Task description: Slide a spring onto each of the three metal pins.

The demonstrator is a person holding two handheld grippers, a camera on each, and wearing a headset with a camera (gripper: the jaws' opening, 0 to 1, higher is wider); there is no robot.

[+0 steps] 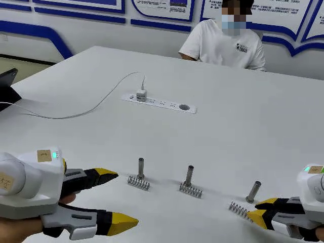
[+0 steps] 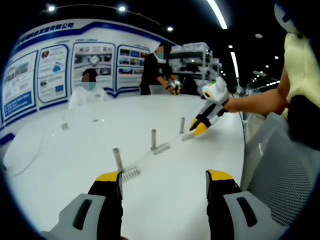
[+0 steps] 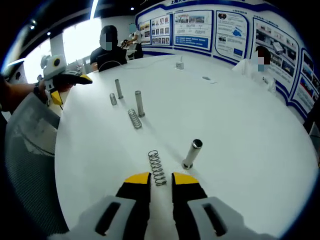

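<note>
Okay, held the left gripper (image 1: 127,197) low over the near-left corner of the desk (image 1: 228,126), pointed in toward the row of pins, jaws spread wide and closed on nothing. Gripped it from beneath with a hand (image 1: 12,230), mostly cut off by the bottom corner. Held the right gripper (image 1: 254,211) low at the near-right, aimed leftward, jaws drawn almost together with only a narrow gap between. Lost most of its body past the right edge.

Spotted the left pin (image 1: 140,167), middle pin (image 1: 189,175) and right pin (image 1: 254,191) standing in a row, all bare. Found a spring lying flat at each foot: left spring (image 1: 138,183), middle spring (image 1: 191,190), right spring (image 1: 239,210). In the right gripper view, saw the right spring's near end reach just into that gap; couldn't tell whether either tip touched it.

Farther back, made out a power strip (image 1: 159,103) with a white plug and a cable (image 1: 91,109) trailing left, and a seated person (image 1: 223,45) cut off at the top.
</note>
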